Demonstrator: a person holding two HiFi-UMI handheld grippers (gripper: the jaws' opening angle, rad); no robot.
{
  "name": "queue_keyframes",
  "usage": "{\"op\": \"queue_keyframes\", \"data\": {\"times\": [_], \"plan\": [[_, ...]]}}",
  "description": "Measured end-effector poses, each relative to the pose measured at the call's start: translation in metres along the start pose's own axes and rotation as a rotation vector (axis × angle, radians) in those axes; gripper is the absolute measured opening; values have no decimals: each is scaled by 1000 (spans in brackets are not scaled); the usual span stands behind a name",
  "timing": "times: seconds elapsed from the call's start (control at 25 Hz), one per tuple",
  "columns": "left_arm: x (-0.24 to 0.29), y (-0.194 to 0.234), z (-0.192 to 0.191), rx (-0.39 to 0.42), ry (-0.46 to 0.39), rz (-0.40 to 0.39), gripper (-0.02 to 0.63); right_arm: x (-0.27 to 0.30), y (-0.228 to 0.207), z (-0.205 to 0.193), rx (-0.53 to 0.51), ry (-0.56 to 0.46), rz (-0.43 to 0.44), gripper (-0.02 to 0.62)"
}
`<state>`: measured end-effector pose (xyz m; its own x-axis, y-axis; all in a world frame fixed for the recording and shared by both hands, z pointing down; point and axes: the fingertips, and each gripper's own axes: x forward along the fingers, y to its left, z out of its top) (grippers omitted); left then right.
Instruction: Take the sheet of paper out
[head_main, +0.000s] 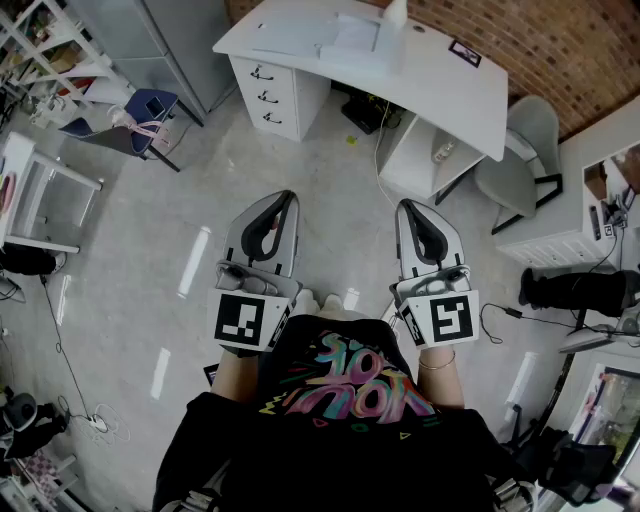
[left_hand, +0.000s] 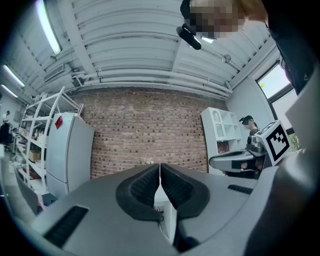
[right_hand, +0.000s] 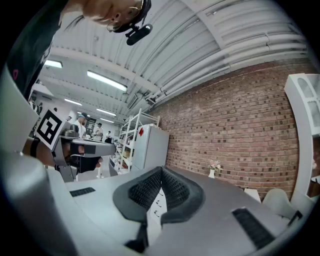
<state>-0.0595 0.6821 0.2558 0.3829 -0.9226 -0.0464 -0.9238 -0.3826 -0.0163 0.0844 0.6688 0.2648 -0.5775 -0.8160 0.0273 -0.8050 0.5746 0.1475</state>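
Note:
I stand a few steps back from a white desk (head_main: 440, 75) set against a brick wall. Sheets of paper (head_main: 340, 40) lie in a loose pile on its top. My left gripper (head_main: 287, 197) and my right gripper (head_main: 406, 206) are held level in front of my chest, side by side over the bare floor, well short of the desk. In the left gripper view the jaws of my left gripper (left_hand: 160, 167) meet with nothing between them. The jaws of my right gripper (right_hand: 161, 172) also touch at the tips and hold nothing.
A drawer unit (head_main: 275, 95) sits under the desk's left end. A grey chair (head_main: 520, 160) stands at the desk's right. A blue chair (head_main: 140, 120) and white shelving (head_main: 50, 50) are at the left, cables (head_main: 70, 380) trail on the floor, and a fridge (left_hand: 67, 155) stands by the wall.

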Motion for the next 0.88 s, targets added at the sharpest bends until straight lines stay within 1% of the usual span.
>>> {"op": "queue_keyframes", "data": {"times": [0.32, 0.64, 0.88], "plan": [[-10, 6, -1, 9, 12, 42, 29, -10, -7, -4, 10, 8, -11, 18], [-8, 2, 1, 7, 5, 52, 29, -17, -20, -5, 27, 0, -33, 18], [-2, -11, 3, 12, -10, 58, 29, -27, -33, -7, 17, -10, -37, 18]]}}
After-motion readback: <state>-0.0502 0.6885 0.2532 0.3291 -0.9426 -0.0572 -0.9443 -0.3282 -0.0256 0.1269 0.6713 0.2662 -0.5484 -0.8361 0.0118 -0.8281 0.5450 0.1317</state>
